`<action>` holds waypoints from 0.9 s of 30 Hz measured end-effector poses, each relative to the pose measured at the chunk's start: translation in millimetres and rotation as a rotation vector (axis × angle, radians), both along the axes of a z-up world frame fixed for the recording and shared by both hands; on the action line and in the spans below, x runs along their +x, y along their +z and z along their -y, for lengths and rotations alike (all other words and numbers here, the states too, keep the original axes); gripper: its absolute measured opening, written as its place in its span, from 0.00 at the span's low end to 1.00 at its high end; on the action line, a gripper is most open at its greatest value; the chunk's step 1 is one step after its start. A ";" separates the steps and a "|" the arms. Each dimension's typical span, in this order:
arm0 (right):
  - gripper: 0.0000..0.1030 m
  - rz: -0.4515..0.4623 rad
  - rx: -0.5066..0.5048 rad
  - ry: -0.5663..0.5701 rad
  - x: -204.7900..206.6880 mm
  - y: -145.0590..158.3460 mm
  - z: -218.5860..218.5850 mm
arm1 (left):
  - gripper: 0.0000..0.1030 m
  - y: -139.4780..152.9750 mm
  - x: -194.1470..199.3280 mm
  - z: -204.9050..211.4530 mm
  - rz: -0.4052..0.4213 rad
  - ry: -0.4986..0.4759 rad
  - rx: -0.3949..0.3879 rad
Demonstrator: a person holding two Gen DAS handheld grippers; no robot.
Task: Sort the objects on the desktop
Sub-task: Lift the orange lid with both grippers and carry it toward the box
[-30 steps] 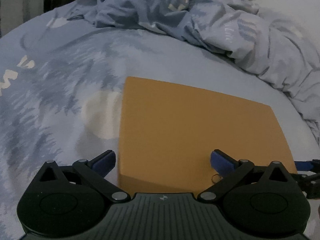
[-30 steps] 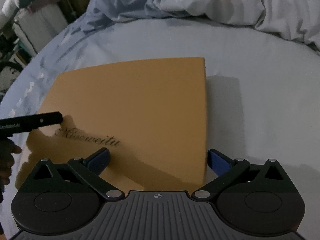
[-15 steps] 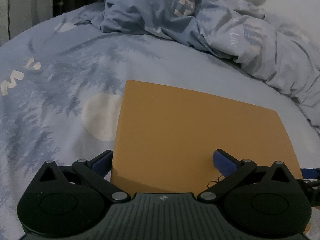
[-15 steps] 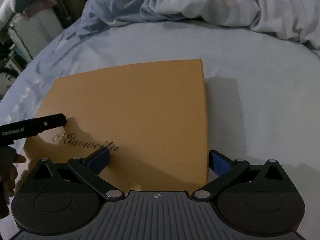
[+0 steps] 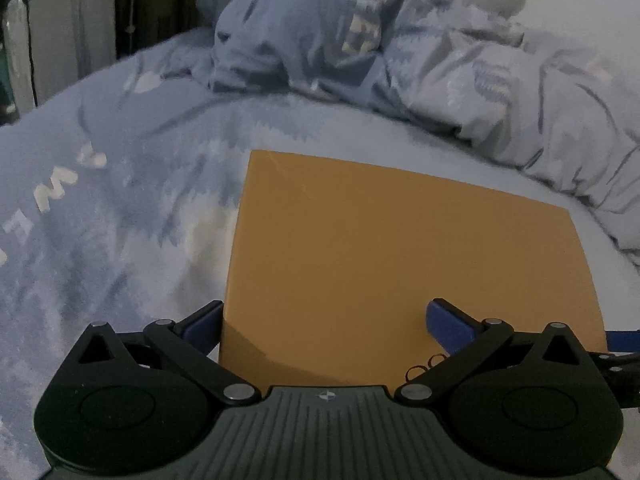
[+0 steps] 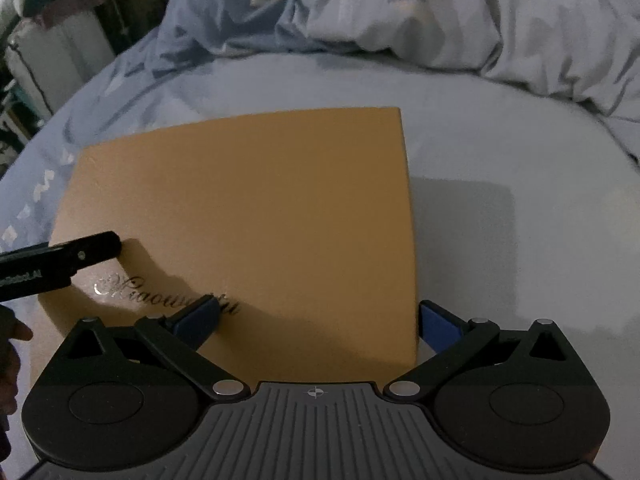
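Note:
A flat orange box with script lettering on its lid lies on the bed. My left gripper is open at the box's near left corner. Its left finger is beside the box's left side and its right finger is over the lid. My right gripper is open at the near right corner. Its left finger is over the lettering and its right finger is just past the right edge. The left gripper's finger also shows at the lid's left.
A blue-grey printed sheet covers the bed. A crumpled quilt is heaped along the far side. A white appliance and clutter stand beyond the bed at the left. A person's hand is at the left edge.
The bedding and quilt have dropped lower in both views, showing more of the room beyond. The box holds its place between the fingers; its lettering has come closer to my right gripper.

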State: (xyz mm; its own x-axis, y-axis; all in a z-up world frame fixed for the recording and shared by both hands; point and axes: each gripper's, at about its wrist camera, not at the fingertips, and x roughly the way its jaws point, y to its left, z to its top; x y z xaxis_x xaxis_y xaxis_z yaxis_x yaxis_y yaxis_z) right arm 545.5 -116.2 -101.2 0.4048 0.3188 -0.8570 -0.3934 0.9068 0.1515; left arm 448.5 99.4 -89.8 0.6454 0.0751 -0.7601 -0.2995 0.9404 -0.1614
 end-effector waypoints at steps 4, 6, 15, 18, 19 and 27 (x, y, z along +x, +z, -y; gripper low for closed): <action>1.00 0.032 0.001 -0.007 0.2 22.3 -4.0 | 1.00 21.4 -5.2 0.6 0.022 0.010 -0.001; 1.00 0.049 0.007 -0.012 1.1 33.9 -3.8 | 1.00 33.1 -9.8 2.8 0.034 0.014 0.002; 1.00 0.125 0.037 -0.037 5.7 86.0 -2.0 | 1.00 86.1 -31.5 17.3 0.095 0.019 0.022; 1.00 0.150 0.047 -0.045 7.2 103.3 -1.5 | 1.00 105.5 -39.4 21.8 0.111 0.017 0.021; 1.00 0.159 0.051 -0.048 7.7 109.1 -1.3 | 1.00 111.7 -42.2 24.3 0.119 0.013 0.028; 1.00 0.215 0.058 -0.075 -30.8 151.6 19.9 | 1.00 163.1 -68.8 50.5 0.186 -0.006 0.042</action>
State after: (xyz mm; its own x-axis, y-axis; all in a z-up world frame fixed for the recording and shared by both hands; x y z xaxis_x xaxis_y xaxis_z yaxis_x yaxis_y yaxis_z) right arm 514.7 -136.1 50.4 0.6004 0.3270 -0.7298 -0.3542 0.9269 0.1239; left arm 379.7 48.9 73.3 0.7751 0.0997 -0.6240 -0.2624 0.9491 -0.1742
